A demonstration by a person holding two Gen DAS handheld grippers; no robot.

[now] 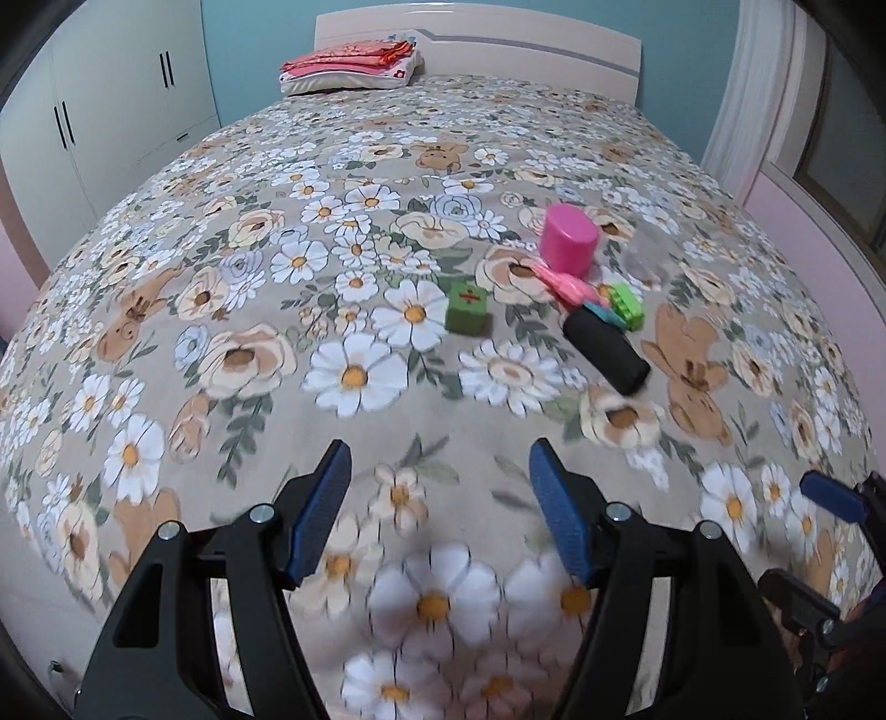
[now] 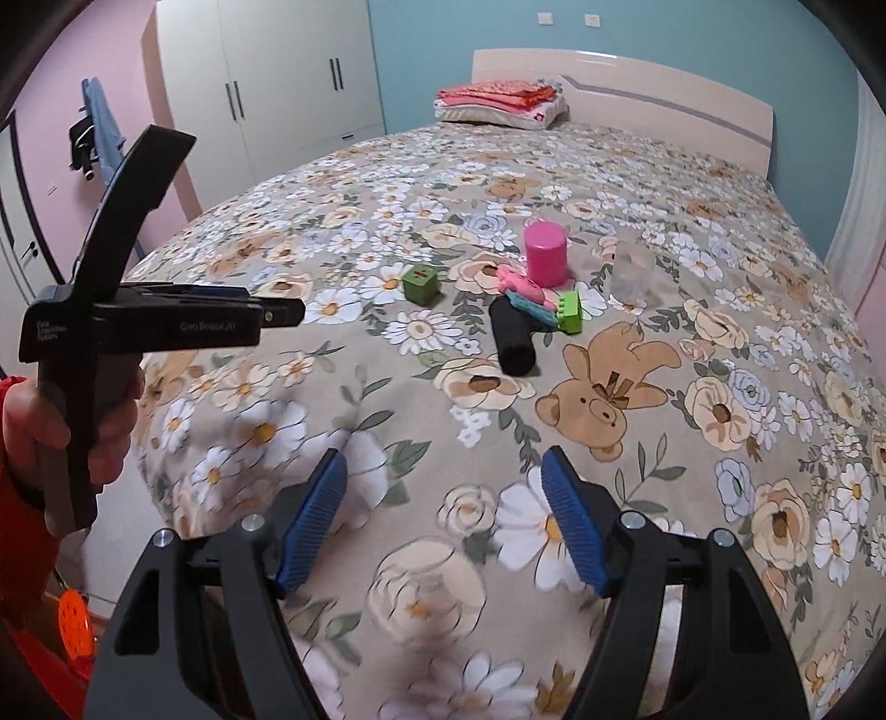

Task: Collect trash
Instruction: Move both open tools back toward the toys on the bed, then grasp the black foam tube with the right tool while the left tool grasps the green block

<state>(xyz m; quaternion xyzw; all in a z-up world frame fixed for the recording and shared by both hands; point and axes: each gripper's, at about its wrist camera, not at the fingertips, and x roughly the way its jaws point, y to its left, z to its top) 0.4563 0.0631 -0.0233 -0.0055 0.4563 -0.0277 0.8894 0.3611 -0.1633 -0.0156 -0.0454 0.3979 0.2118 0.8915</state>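
Note:
Small items lie together on the floral bedspread: a pink cup [image 1: 570,238] [image 2: 546,252] upside down, a green cube [image 1: 467,308] [image 2: 420,283], a black cylinder [image 1: 606,350] [image 2: 512,338] on its side, pink and teal clips [image 1: 576,291] [image 2: 526,291], a green brick [image 1: 627,306] [image 2: 570,312] and a clear plastic cup [image 2: 631,274]. My left gripper [image 1: 440,476] is open and empty above the near bedspread. My right gripper [image 2: 443,482] is open and empty, well short of the items. The left gripper's body shows side-on in the right wrist view [image 2: 166,321].
Folded red and pink bedding [image 1: 349,63] [image 2: 498,99] lies by the headboard [image 1: 554,41]. White wardrobes [image 2: 277,83] stand left of the bed. An orange perforated thing [image 2: 75,615] shows at the lower left beside the bed edge.

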